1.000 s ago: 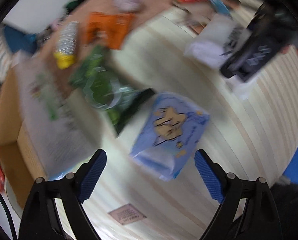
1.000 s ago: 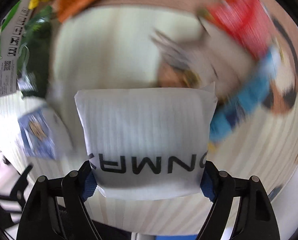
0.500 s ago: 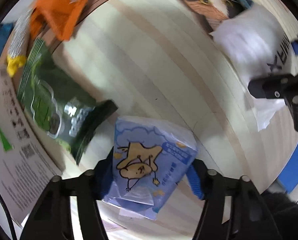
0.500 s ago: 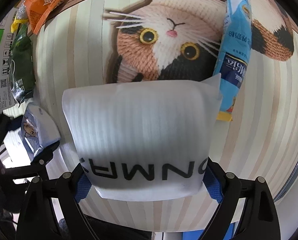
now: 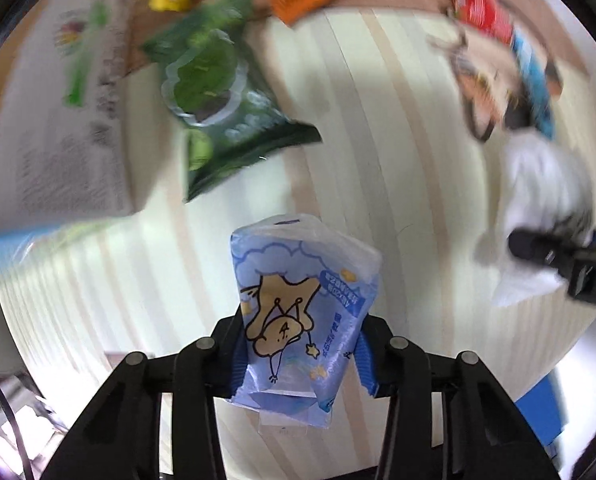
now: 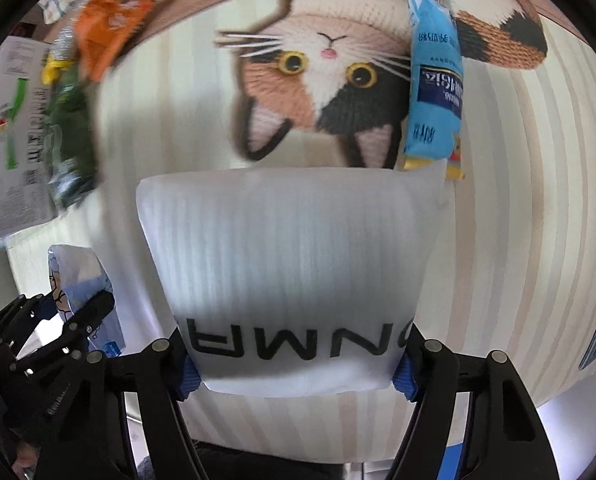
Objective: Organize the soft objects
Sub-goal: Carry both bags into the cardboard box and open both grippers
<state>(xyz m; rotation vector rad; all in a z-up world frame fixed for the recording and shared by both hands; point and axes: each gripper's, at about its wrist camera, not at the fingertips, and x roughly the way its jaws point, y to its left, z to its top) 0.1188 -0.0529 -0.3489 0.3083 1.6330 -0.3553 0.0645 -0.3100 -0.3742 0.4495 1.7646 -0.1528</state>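
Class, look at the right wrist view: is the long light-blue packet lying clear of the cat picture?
No. The light-blue packet lies across the right side of the cat picture, covering part of it.

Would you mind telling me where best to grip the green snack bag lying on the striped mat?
Probably across the green snack bag's narrow width near its middle, coming straight down from above: it lies flat on the striped mat, its puffy centre looks compliant, and one end overlaps the printed box.
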